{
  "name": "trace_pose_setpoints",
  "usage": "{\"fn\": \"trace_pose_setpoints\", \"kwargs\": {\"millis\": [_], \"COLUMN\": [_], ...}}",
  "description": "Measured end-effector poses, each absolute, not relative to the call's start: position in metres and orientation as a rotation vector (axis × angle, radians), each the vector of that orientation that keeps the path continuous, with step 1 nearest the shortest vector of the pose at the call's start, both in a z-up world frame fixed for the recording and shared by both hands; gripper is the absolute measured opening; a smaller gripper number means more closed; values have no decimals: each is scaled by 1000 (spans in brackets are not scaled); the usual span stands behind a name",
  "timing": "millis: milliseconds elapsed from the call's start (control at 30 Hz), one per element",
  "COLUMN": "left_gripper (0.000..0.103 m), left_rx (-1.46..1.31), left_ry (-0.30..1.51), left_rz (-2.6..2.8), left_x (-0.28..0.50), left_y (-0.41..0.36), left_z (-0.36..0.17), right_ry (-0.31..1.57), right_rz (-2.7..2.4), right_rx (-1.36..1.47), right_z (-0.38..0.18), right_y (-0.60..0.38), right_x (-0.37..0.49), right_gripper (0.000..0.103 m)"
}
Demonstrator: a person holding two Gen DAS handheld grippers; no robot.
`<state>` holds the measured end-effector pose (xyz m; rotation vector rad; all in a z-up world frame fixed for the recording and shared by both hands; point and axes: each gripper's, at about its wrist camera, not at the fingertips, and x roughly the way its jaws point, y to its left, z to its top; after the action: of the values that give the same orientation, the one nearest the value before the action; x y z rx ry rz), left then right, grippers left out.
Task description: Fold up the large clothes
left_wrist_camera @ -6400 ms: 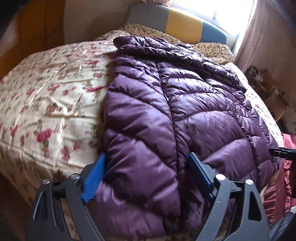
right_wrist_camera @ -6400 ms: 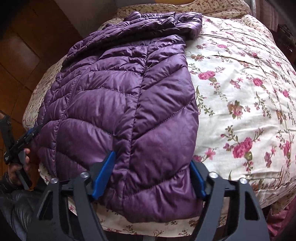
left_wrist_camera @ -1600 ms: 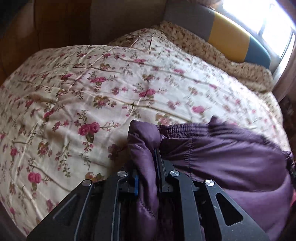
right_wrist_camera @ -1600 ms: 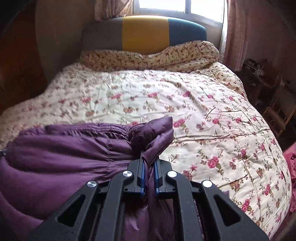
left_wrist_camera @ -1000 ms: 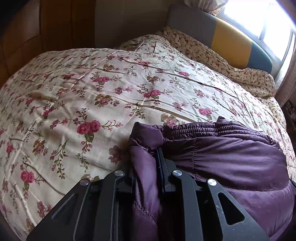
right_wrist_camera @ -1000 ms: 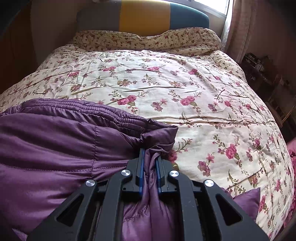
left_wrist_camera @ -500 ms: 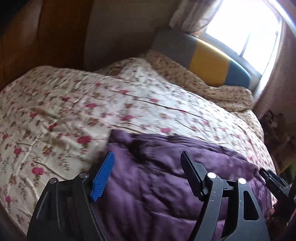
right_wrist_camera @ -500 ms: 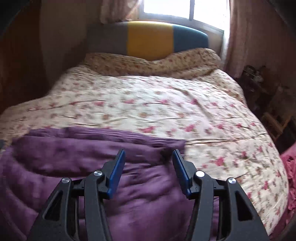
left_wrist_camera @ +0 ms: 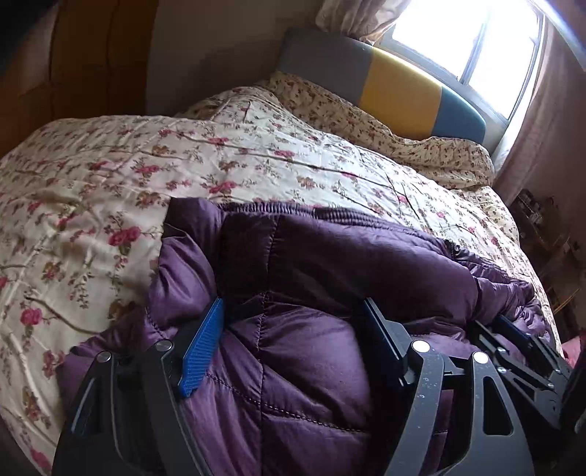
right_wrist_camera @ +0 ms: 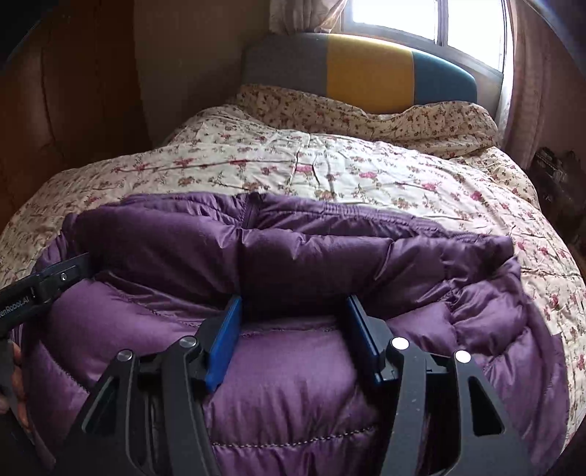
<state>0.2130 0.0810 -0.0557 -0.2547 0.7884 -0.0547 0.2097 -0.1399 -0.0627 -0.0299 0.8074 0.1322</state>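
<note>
On the bed (right_wrist_camera: pixel 366 172), near its foot end, we see the big purple puffy jacket (right_wrist_camera: pixel 293 263) lying folded over on itself, with one layer resting on top of another. It sits on the flowery blanket (left_wrist_camera: pixel 91 190), and its stretchy hem (left_wrist_camera: pixel 278 208) faces the pillow end. We hold our left gripper (left_wrist_camera: pixel 293 315) over the left part of the jacket, and its two fingers are spread wide apart with nothing pinched between them. One blue pad (left_wrist_camera: pixel 203 348) shows on its left finger, right by the puffy cloth. Our right gripper (right_wrist_camera: pixel 293 311) sits over the middle of the jacket, and its fingers are apart too, holding nothing. Both of its blue pads (right_wrist_camera: pixel 225 340) rest just by the soft fold. Behind the bed we see a headboard (right_wrist_camera: pixel 366 73) in grey, yellow and blue, with a bright window (right_wrist_camera: pixel 421 22) above it.
</note>
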Motion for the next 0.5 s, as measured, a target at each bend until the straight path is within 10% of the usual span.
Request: {"fn": "trace_pose_setpoints", "kwargs": {"millis": [500], "left_gripper": [76], "left_rx": [-247], "left_ry": [790], "left_rz": [-47], "left_x": [216], "left_y": [77], "left_z": [-60], "right_ry": [835], "right_rz": [132], "right_rx": [-22], "right_z": [-81], "right_y": [-138], "right_x": [221], "right_gripper": [58]}}
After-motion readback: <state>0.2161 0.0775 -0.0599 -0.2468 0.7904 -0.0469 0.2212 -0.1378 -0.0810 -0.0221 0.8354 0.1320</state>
